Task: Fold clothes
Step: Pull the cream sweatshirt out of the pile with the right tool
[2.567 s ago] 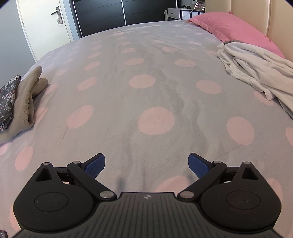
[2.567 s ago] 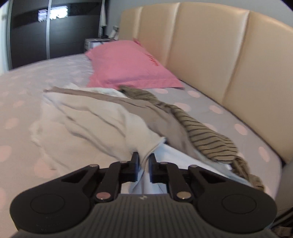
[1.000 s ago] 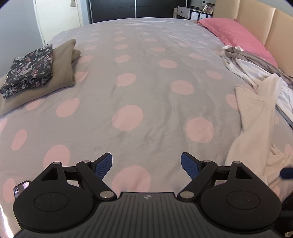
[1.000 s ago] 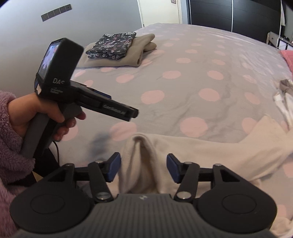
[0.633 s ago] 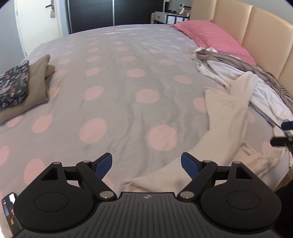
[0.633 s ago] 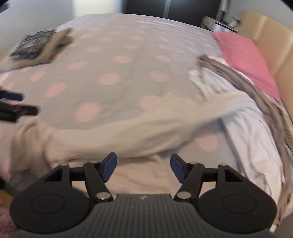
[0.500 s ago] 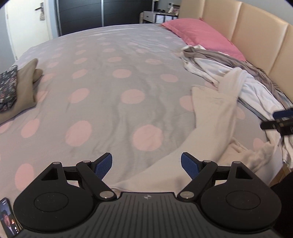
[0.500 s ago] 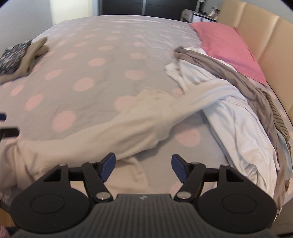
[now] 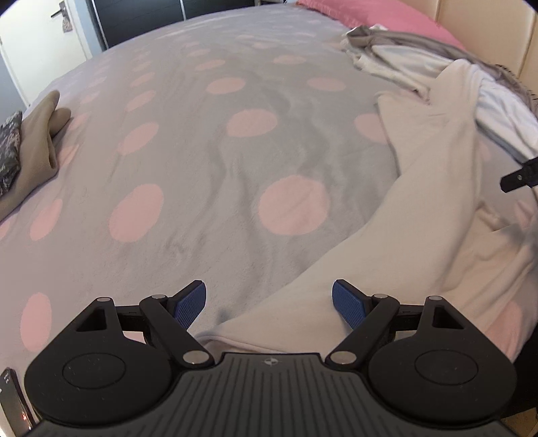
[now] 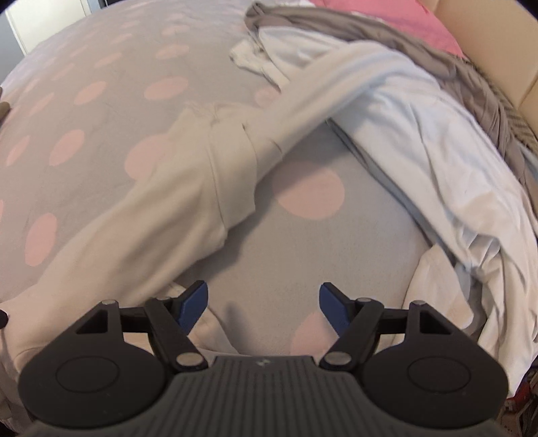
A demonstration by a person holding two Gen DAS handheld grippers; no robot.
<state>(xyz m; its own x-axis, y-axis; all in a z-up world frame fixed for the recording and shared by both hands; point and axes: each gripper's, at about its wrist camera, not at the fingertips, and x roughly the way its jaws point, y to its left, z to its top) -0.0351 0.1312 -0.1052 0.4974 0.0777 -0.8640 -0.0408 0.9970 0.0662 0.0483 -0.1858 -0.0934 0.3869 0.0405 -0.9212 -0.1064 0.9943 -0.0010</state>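
A cream long garment point(image 9: 433, 188) lies stretched across the spotted bed, from the clothes pile down to the near edge; it also shows in the right wrist view point(image 10: 188, 205). My left gripper point(image 9: 269, 304) is open and empty, low over the garment's near end. My right gripper point(image 10: 262, 304) is open and empty above bare bedspread, with the cream garment beside its left finger point(image 10: 193, 302). The right gripper's tip shows at the right edge of the left wrist view point(image 9: 519, 176).
A pile of unfolded clothes, white point(image 10: 437, 161) and grey-brown point(image 10: 420, 50), lies along the headboard side by a pink pillow point(image 9: 386, 16). Folded clothes, a tan piece point(image 9: 37, 144) and a floral one point(image 9: 8, 151), sit at the far left. A beige headboard point(image 9: 487, 27) stands at the right.
Both grippers have moved down closer to the bed and the cream garment. The garment lies spread out, released by the right gripper, which was shut on cloth earlier.
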